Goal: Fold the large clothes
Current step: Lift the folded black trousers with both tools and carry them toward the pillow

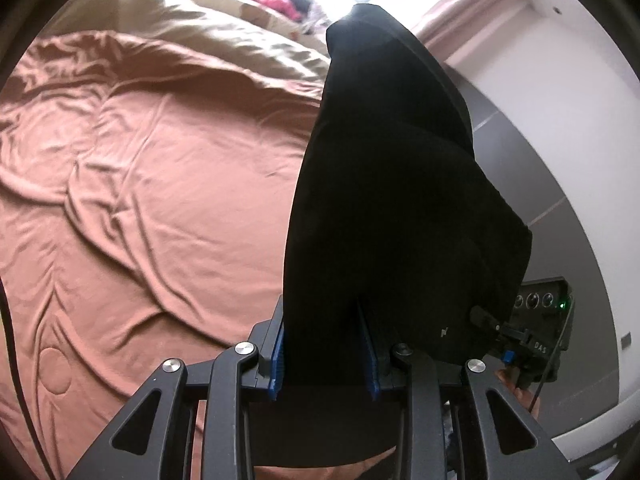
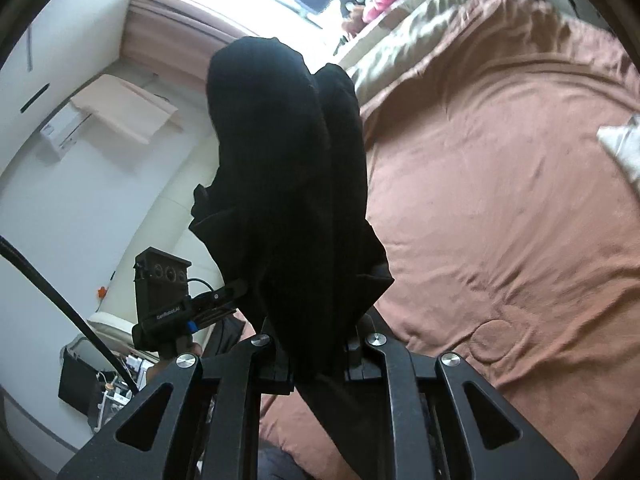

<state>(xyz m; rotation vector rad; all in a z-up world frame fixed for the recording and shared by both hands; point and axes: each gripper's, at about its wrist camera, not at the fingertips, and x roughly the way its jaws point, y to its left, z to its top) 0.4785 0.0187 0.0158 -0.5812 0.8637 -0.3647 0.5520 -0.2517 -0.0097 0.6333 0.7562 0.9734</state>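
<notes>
A large black garment hangs in the air above the bed, held between both grippers. My left gripper is shut on its edge, the cloth pinched between the blue pads. In the right wrist view the same black garment bunches up in front of the camera, and my right gripper is shut on it. The right gripper shows in the left wrist view beside the cloth, and the left gripper shows in the right wrist view. The fingertips of both are hidden by cloth.
A rumpled salmon-pink bedspread lies below, with a beige quilt and pink items near the bright window at its head. A white cloth lies at the bed's right edge. White wall and cabinet stand beside the bed.
</notes>
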